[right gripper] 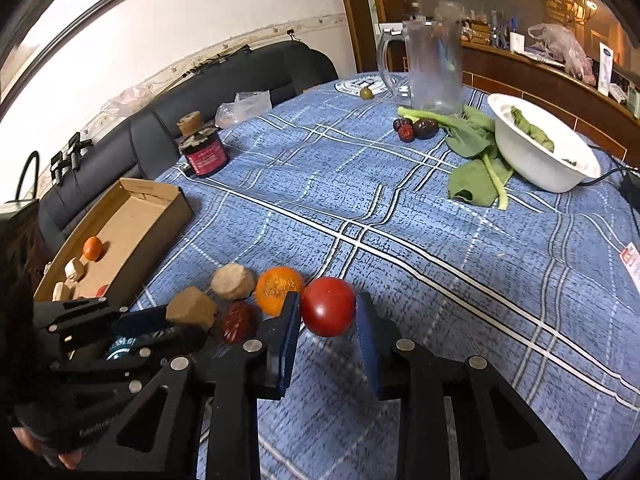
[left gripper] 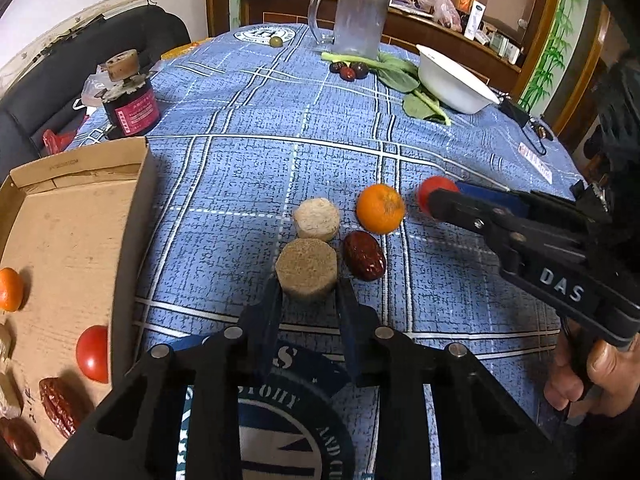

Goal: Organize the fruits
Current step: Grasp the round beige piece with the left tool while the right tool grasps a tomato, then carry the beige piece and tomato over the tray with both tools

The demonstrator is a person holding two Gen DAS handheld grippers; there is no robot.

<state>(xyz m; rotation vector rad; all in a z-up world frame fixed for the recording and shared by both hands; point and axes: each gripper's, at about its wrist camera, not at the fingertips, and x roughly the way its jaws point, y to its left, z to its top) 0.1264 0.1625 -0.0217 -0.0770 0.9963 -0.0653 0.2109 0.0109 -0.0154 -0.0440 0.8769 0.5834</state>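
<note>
The left gripper [left gripper: 307, 292] sits low over the blue checked tablecloth [left gripper: 248, 128] with its fingers [left gripper: 269, 308] spread on either side of a brown cake-like puck [left gripper: 306, 268], the tips level with its near sides, though whether they press on it I cannot tell; just beyond that puck lies a paler puck [left gripper: 316, 218], to its right a wrinkled red date [left gripper: 364, 255], and past the date an orange [left gripper: 380, 208]; to the left of this gripper lies an open cardboard box [left gripper: 72, 216] holding a small orange [left gripper: 10, 289], a tomato [left gripper: 94, 354] and more dates [left gripper: 60, 406].

The right gripper [right gripper: 328, 316] has its jaws apart around a red tomato [right gripper: 328, 306]; its left finger [right gripper: 286, 322] lies very near the fruit, and a clear gap shows before the right one; immediately left of it are the orange, date and two pucks.

Far ahead of both grippers stand a clear pitcher [right gripper: 434, 64], a white bowl [right gripper: 536, 168], leafy greens [right gripper: 476, 152] and a dark jar [right gripper: 204, 152].
</note>
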